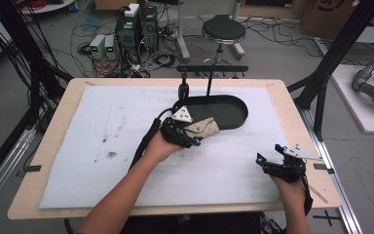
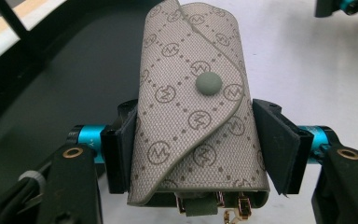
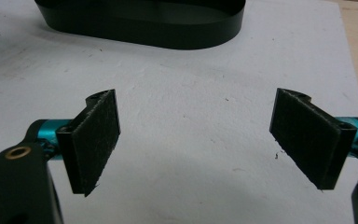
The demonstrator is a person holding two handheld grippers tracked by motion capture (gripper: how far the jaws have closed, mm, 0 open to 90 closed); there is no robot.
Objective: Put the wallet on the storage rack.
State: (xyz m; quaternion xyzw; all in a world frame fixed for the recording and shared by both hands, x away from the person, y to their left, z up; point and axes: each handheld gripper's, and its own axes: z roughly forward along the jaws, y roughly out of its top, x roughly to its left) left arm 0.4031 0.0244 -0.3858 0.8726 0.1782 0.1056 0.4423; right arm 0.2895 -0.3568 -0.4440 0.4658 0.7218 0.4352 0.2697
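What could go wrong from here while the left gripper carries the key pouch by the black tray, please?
1. The left gripper pinches the key pouch only near its lower end, so it may tilt or slip.
2. The metal hooks hanging below could snag on the tray rim.
3. The tray's upright stand is close; the hand could knock it.

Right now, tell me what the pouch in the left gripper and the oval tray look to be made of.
Key pouch: likely coated canvas or faux leather, matte beige, judging by its printed monogram grid, stitched edge and round snap; gold-coloured metal clips show at its bottom. Oval tray: probably plastic or painted metal, smooth matte black, with thin upright walls.
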